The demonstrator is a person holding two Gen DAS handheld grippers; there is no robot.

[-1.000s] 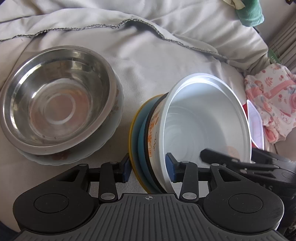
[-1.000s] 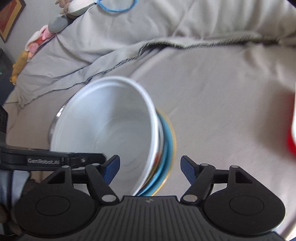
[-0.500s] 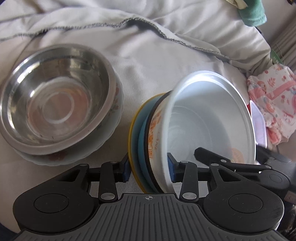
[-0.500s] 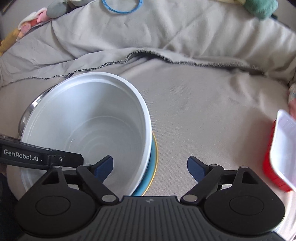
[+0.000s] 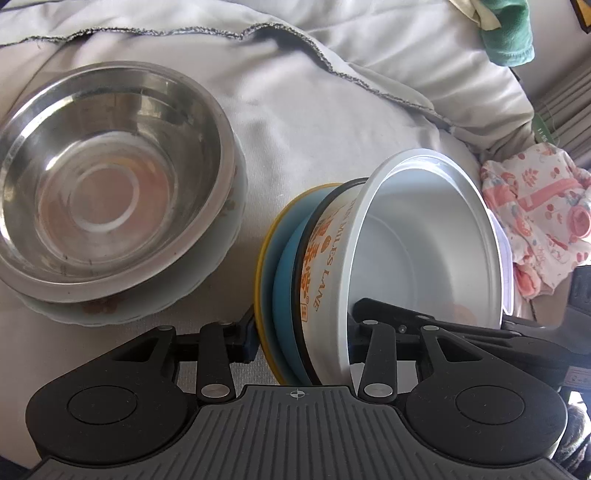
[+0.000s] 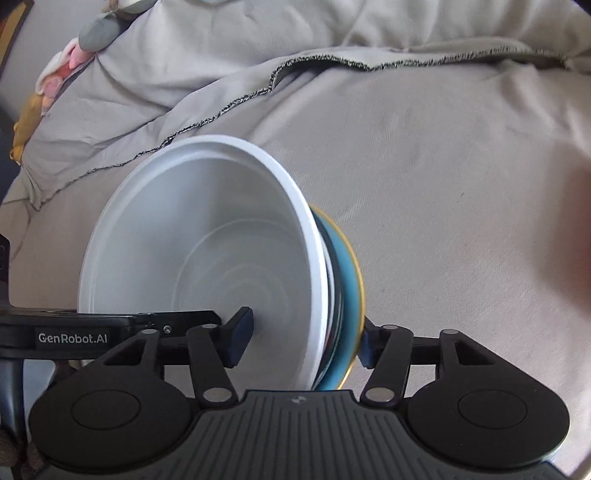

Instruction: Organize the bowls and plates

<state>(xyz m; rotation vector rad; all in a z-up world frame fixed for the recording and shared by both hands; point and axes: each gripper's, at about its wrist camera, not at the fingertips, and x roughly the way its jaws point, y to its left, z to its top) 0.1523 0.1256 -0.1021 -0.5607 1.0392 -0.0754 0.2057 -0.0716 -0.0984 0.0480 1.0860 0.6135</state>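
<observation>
A white bowl with orange lettering stands tilted on its side, nested against a blue plate and a yellow plate. My left gripper is shut on this stack, one pad behind the yellow plate and one inside the bowl, its jaws easing open slightly. My right gripper straddles the same stack and its jaws are closing. Its left finger reaches inside the white bowl and its right finger sits at the yellow rim behind the blue plate. A steel bowl rests on a pale floral plate at left.
Everything lies on a rumpled grey sheet with a raw hem. A pink patterned cloth and a white-lidded container lie right of the stack, and a green cloth sits at the far corner. A soft toy lies top left.
The right gripper's jaws spread wide, then narrowed around the stack, with its left finger now deeper in the bowl. The stack stands more on edge. The left gripper kept its hold.
</observation>
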